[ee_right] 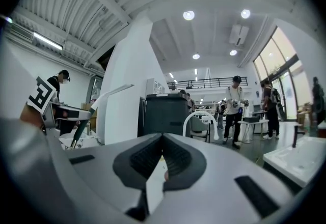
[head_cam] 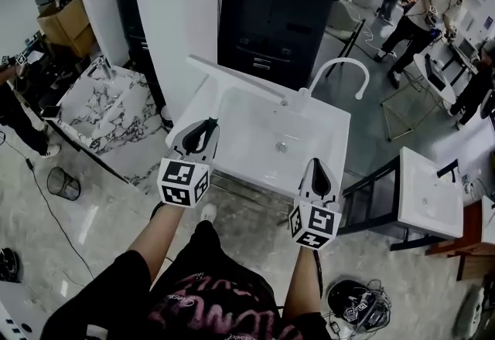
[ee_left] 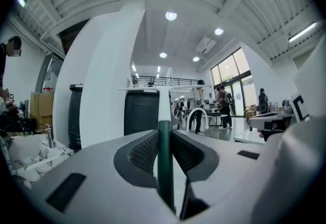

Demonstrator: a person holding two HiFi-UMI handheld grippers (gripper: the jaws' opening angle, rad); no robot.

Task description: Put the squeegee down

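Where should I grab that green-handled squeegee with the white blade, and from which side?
Grip the squeegee by its dark green handle, coming from the end opposite the blade. The handle is narrow and fits between the jaws, as in the left gripper now; the wide white blade bar would not.

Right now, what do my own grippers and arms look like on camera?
The left gripper and right gripper match: pale grey wedge-shaped shells tapering to the jaws, which are lined with black ribbed pads. Each carries a white cube with black square markers at its back. No cables show on them. The forearms are bare, and the person wears a dark shirt with pink print.
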